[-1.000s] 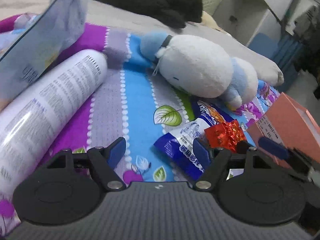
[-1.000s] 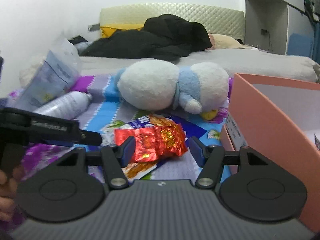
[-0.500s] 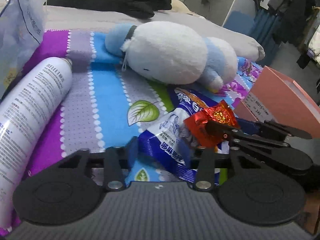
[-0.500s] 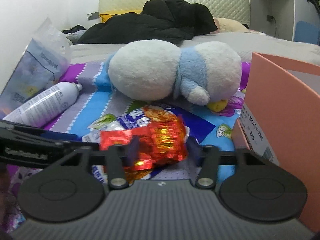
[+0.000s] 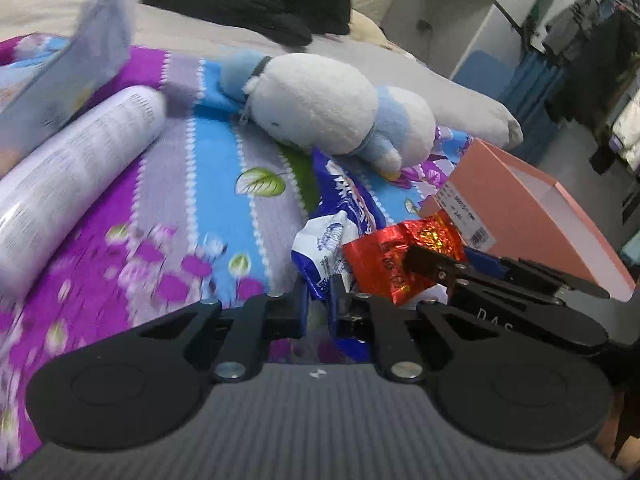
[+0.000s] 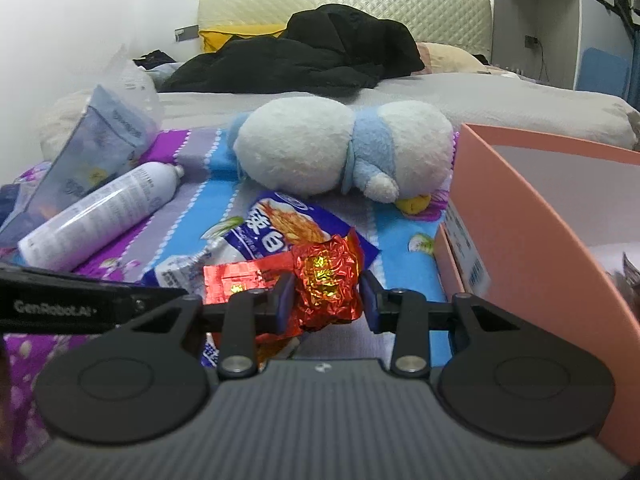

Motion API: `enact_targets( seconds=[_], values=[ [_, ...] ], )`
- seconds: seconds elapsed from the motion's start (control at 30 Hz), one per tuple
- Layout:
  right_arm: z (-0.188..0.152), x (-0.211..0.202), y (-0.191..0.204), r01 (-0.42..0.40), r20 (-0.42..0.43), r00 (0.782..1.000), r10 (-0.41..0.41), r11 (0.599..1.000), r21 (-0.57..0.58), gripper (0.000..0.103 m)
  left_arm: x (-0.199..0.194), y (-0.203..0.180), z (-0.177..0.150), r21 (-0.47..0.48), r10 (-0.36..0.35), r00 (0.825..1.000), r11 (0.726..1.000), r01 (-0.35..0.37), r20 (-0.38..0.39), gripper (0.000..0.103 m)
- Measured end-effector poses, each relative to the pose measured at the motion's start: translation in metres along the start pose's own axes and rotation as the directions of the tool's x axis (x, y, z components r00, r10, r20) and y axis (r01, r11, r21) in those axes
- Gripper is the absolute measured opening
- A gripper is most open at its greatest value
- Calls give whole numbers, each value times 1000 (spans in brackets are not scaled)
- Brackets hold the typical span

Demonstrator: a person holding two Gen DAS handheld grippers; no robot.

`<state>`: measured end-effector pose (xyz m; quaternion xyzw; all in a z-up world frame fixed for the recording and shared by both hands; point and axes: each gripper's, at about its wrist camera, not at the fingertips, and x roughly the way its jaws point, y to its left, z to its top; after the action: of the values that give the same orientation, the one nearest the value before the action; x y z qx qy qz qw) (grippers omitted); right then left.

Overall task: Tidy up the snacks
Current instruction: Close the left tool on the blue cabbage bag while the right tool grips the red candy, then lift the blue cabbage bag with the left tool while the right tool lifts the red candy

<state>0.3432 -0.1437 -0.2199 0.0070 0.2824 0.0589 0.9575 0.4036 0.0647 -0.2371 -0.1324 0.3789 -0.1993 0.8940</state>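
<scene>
My left gripper is shut on the near end of a blue and white snack packet, which also shows in the right wrist view. My right gripper is shut on a crumpled red foil snack packet; in the left wrist view the red packet sits just right of the blue one, with the right gripper's fingers on it. An open pink box stands to the right, also visible in the left wrist view.
A white and blue plush toy lies behind the snacks on the patterned sheet. A white spray can and a pale plastic bag lie at the left. Black clothes are heaped on the bed behind.
Both grippers have closed: the left on the blue and white packet, the right on the red foil packet, which is now crumpled between its fingers.
</scene>
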Motion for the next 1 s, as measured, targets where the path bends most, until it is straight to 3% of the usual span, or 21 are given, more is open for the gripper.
enact_targets(
  seconds=[0.47, 0.73, 0.93, 1.0],
  values=[
    [-39, -102, 15, -73, -25, 997, 73, 997, -13, 39, -116, -30, -86, -197, 42, 998, 980, -33, 43, 8],
    [-61, -151, 11, -92, -59, 994, 90, 995, -30, 39, -159, -51, -131, -228, 82, 997, 971, -76, 14, 7],
    [-87, -186, -2, -99, -95, 991, 98, 995, -4, 39, -185, -57, -162, -281, 125, 991, 951, -133, -45, 7],
    [-95, -194, -6, -97, -110, 989, 95, 995, -8, 39, -189, -59, -168, -259, 160, 985, 951, -170, -58, 8]
  ],
)
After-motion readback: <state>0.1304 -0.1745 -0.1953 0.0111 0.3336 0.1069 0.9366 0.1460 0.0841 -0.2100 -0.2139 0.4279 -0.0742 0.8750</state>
